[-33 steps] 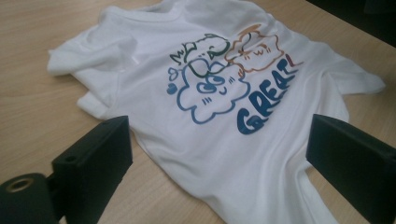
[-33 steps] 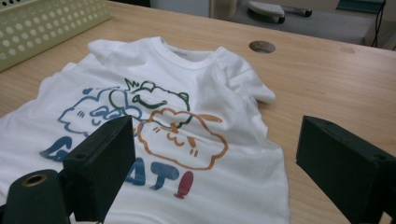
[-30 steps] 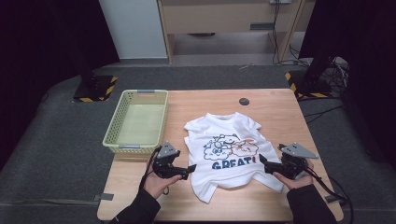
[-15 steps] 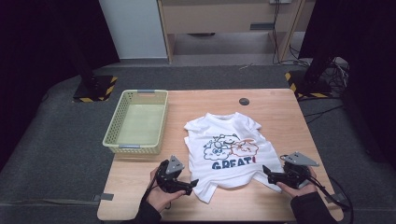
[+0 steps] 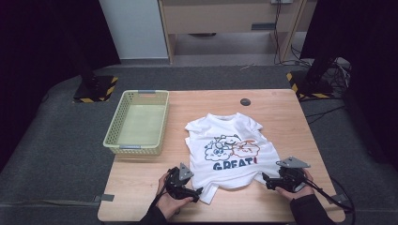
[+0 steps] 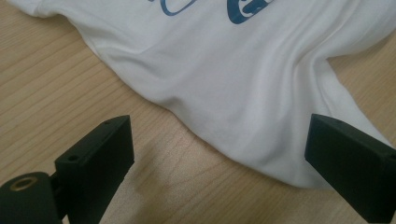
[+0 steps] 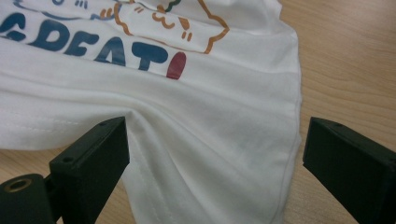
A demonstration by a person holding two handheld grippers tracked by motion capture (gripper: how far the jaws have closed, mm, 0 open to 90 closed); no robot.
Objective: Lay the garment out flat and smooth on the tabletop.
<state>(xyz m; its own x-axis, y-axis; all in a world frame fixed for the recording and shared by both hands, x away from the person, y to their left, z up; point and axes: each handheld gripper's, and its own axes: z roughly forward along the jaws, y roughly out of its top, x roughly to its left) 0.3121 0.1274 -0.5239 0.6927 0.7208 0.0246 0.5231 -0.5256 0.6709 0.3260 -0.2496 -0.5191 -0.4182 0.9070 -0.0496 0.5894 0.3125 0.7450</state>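
A white T-shirt [image 5: 230, 150] with a cartoon print and blue lettering lies flat on the wooden table [image 5: 291, 112], collar away from me. My left gripper [image 5: 198, 191] sits low at the shirt's near left hem corner. In the left gripper view the left gripper [image 6: 219, 158] is open, and the hem of the shirt [image 6: 233, 70] lies between its jaws. My right gripper [image 5: 265, 181] is at the near right hem corner. Its jaws have just been opening. The right gripper [image 7: 215, 158] stands wide, with the rumpled corner of the shirt [image 7: 210, 93] lying loose between the jaws.
A pale green plastic basket [image 5: 133, 149] stands on the table's left edge and juts out past it. A small black disc [image 5: 245, 101] lies near the far edge. The table's near edge runs just under both hands.
Both hands have sunk toward the table and drawn back to the near edge. The grippers now sit lower at the shirt's bottom corners. The shirt has not moved.
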